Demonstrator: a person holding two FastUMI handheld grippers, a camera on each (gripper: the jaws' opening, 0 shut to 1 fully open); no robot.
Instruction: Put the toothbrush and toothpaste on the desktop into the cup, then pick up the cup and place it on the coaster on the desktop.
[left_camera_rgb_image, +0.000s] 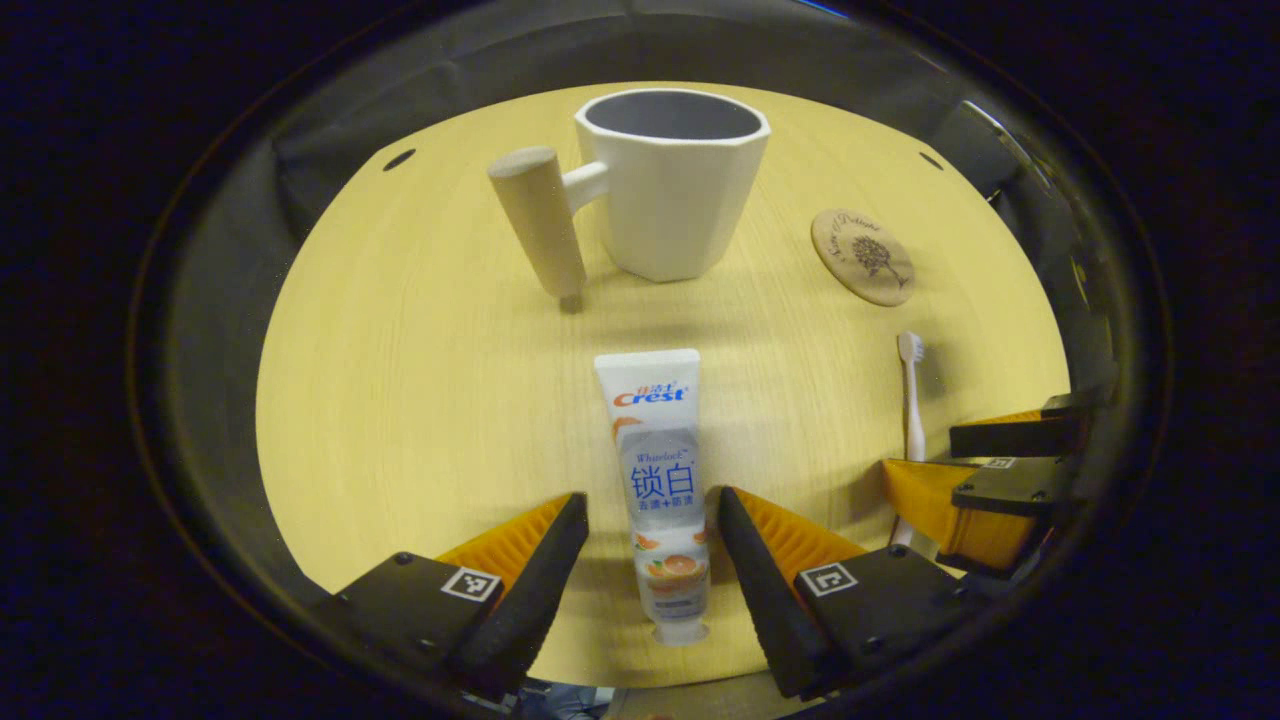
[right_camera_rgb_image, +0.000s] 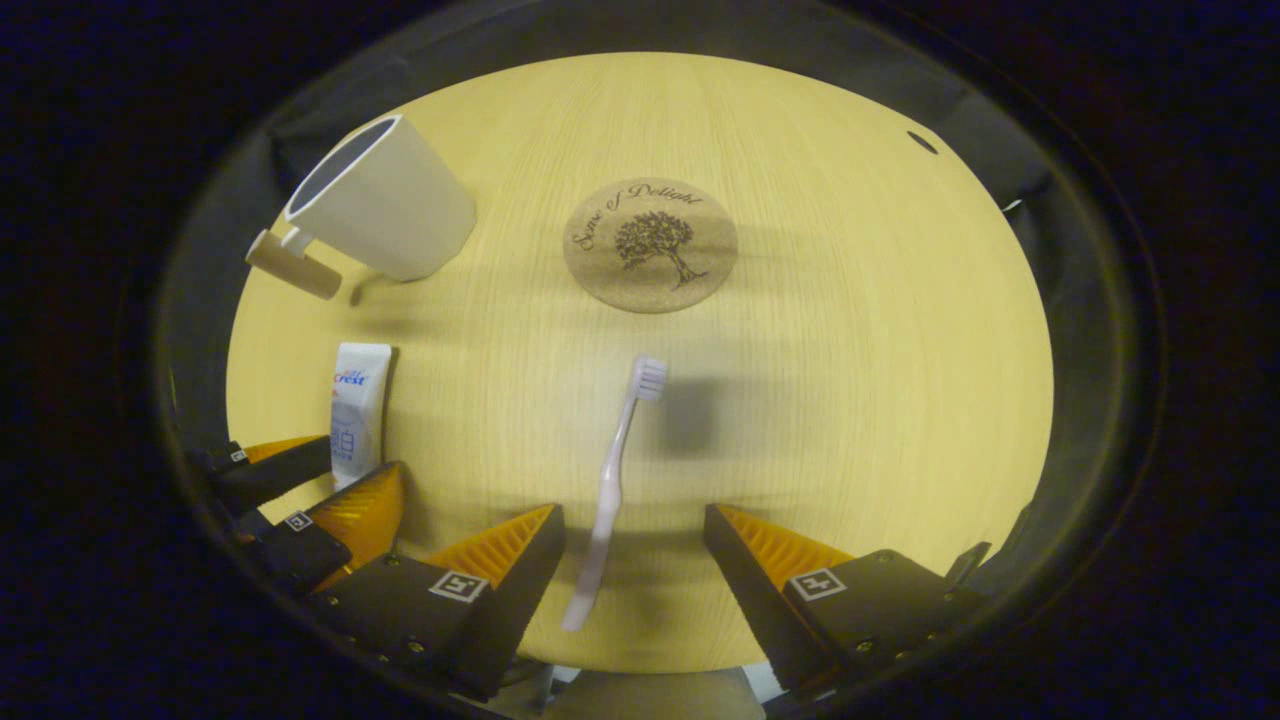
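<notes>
1. Lighting was warm and moderate; the table (left_camera_rgb_image: 420, 400) read evenly yellow in both views, dimming toward its rim.
2. Light came from overhead: soft shadows fell just beside the cup (left_camera_rgb_image: 672, 180) and the toothbrush (right_camera_rgb_image: 615, 480) in the right gripper view.
3. No hard glare; the toothpaste (left_camera_rgb_image: 660, 480) showed a faint sheen.
4. Fisheye distortion bowed the table edge strongly.
5. Centre focus was sharp; the periphery was soft and dark.

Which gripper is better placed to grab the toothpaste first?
Left. The left gripper is open with the toothpaste lying between its fingers on the table. The right gripper straddles the toothbrush instead.
</notes>
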